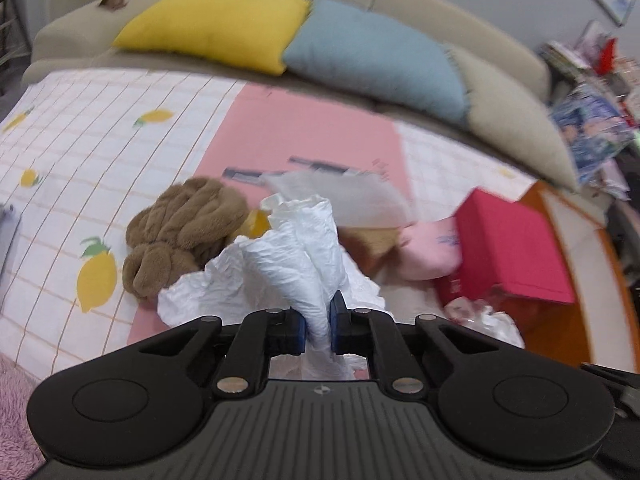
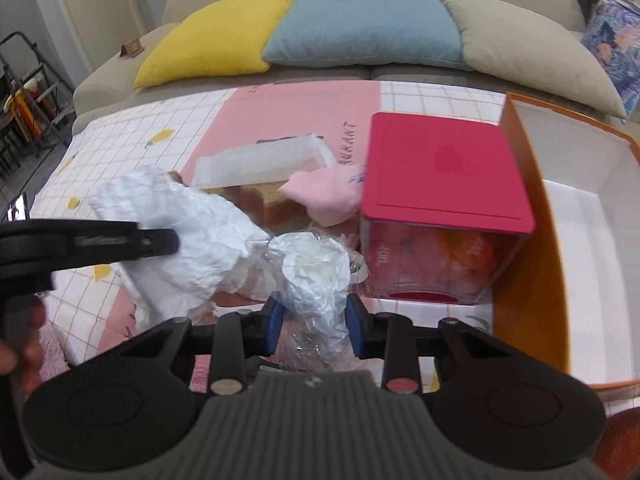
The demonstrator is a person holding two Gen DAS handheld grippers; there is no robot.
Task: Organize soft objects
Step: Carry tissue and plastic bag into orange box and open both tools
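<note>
In the left wrist view my left gripper [image 1: 318, 330] is shut on a crumpled white plastic bag [image 1: 296, 248], pinched between its blue pads and held above the table. In the right wrist view that white bag [image 2: 188, 240] hangs at the left under the left gripper's black arm [image 2: 88, 242]. My right gripper [image 2: 314, 330] is shut on a wad of clear crinkled plastic with white paper inside [image 2: 316, 276]. A brown plush toy [image 1: 184, 236] lies left of the bag. A pink soft item [image 2: 328, 196] and a toast-shaped cushion [image 2: 272, 204] lie behind.
A red-lidded box [image 2: 444, 172] stands at the right, beside an open orange box with a white inside [image 2: 532, 256]. A clear plastic sleeve [image 2: 260, 160] lies on the pink and lemon-print cloth [image 2: 132, 148]. Yellow [image 2: 216, 36], blue [image 2: 364, 28] and beige pillows line the sofa.
</note>
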